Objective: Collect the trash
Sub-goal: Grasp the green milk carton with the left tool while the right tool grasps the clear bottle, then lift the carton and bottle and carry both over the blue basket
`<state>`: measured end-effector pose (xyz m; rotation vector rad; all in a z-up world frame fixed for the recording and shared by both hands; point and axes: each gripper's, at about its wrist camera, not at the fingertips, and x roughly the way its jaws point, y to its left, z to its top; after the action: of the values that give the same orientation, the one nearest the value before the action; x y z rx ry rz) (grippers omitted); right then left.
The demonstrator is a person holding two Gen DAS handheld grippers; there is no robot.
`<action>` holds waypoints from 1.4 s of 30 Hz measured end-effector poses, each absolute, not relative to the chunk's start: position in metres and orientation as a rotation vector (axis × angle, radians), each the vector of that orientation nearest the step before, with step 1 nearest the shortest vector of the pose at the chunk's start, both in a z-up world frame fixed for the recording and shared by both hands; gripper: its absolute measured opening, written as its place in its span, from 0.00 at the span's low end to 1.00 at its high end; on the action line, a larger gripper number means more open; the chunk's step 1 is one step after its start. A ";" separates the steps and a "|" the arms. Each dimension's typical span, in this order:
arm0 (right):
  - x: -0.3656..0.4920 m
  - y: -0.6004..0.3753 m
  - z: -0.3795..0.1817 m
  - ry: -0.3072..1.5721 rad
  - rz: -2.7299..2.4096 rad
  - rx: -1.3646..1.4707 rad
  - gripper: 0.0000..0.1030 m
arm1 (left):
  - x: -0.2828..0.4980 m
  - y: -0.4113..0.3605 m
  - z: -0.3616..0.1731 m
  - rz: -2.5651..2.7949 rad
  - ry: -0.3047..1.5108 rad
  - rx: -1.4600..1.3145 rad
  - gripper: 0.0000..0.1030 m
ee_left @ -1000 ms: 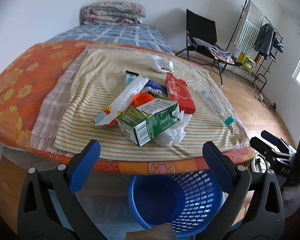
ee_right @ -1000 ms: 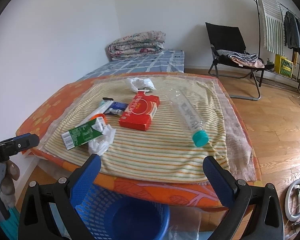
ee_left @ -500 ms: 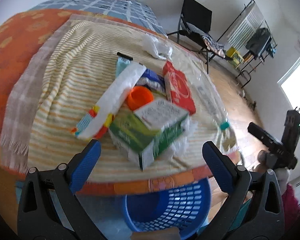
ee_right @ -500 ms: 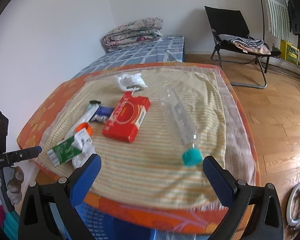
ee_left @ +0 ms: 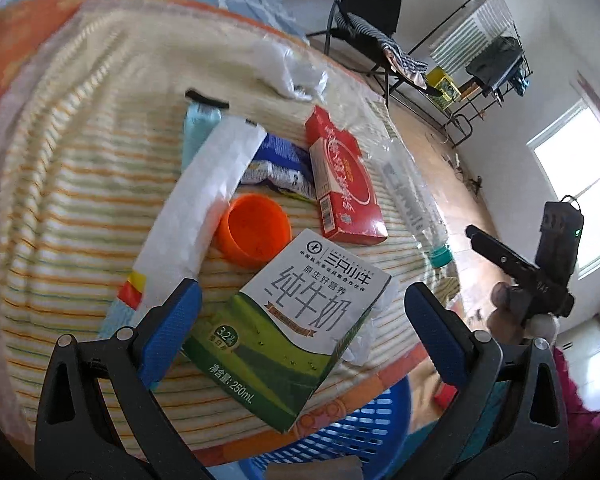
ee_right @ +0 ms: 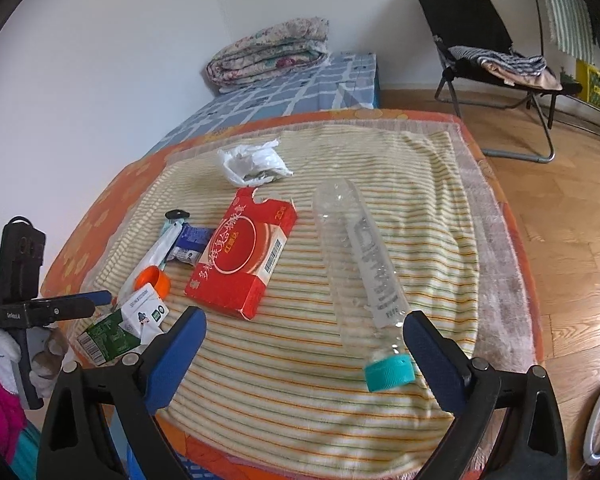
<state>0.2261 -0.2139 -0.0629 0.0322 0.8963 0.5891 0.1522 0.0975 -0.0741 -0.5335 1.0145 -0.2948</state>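
Both sets of jaws stand spread wide with nothing between the pads: the left gripper (ee_left: 298, 326) frames the green-and-white milk carton (ee_left: 292, 328) lying near the front edge of the bed, and the right gripper (ee_right: 304, 350) hangs over the striped blanket (ee_right: 300, 380) with the clear bottle's teal cap (ee_right: 389, 372) just inside its right finger. Under the bed's edge sits the blue basket (ee_left: 340, 432), which I take for the trash bin. Crumpled white tissue (ee_left: 376, 320) pokes out beside and beneath the carton. Just beyond it lie an orange cap (ee_left: 256, 232), a long white wrapper (ee_left: 204, 204), a blue packet (ee_left: 280, 168), a red box (ee_left: 342, 188) and the clear bottle (ee_right: 360, 256) (empty, as far as I can tell); farthest off, a scrunched plastic bag (ee_right: 252, 162). The likely trouble is in the grab: the carton is broad and lies askew to the left fingers, so a closing pinch may catch one corner and spin it, or drag the tissue along and drop it short of the basket; the round bottle could roll off the soft blanket if nudged. Behind all this an orange flowered cover (ee_right: 100, 216), a checked mattress (ee_right: 300, 84) with a folded quilt (ee_right: 268, 48), a black folding chair (ee_right: 480, 40), wooden floor (ee_right: 572, 200) and white walls.
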 end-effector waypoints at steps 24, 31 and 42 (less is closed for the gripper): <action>0.277 -0.198 -0.100 0.976 0.464 -0.132 0.82 | 0.128 0.073 -0.072 -0.229 1.037 -0.294 0.68; 0.286 -0.191 -0.117 1.029 0.437 -0.165 0.61 | 0.129 0.070 -0.073 -0.217 1.025 -0.281 0.67; 0.279 -0.198 -0.097 0.999 0.423 -0.090 0.57 | 0.125 0.079 -0.049 -0.198 0.949 -0.330 0.61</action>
<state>0.2789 -0.1978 -0.0967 -0.0902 0.9993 0.4229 0.1249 0.0788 -0.0489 -0.3297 0.9490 -0.1976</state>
